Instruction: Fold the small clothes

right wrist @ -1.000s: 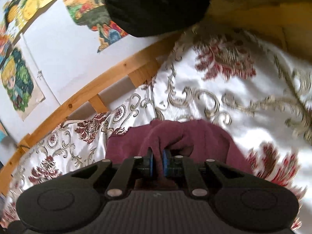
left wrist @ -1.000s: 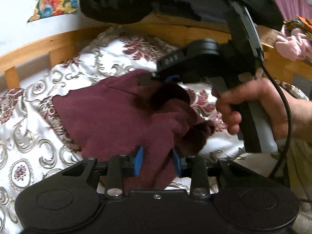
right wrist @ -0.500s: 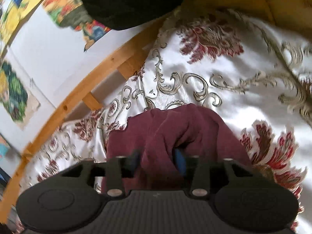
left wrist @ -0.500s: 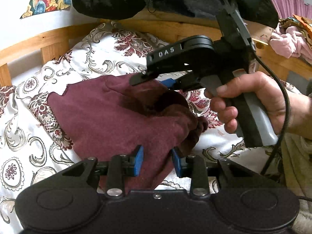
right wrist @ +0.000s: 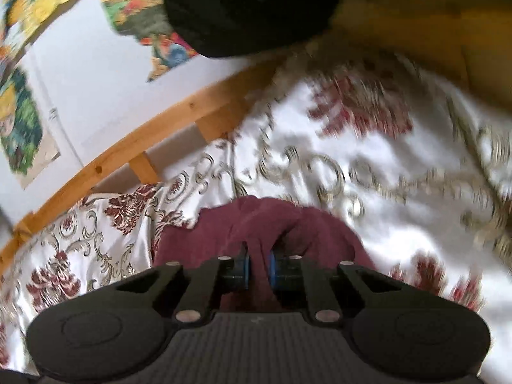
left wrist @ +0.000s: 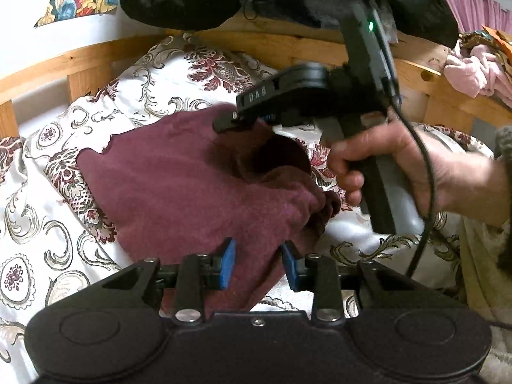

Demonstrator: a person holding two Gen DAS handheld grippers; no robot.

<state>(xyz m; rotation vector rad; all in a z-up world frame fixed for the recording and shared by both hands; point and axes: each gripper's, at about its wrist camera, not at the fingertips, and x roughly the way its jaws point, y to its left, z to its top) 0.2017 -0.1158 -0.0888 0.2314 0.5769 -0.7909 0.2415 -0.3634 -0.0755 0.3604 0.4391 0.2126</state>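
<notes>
Closed again since half a second ago: right gripper (right wrist: 258, 267), blue pads now pinching a raised fold of the maroon cloth (left wrist: 192, 188), after standing spread around it. From the left wrist, left gripper (left wrist: 257, 264) spread with the cloth's near corner lying loose between the pads, the cloth spread across the patterned bedspread (left wrist: 48, 224), plus the right hand (left wrist: 393, 166) squeezing its handle and a pink garment (left wrist: 476, 70) on the wooden bed frame (left wrist: 416, 96). From the right wrist only, colourful posters (right wrist: 22, 121) on the white wall, with much motion blur over the bedspread.
</notes>
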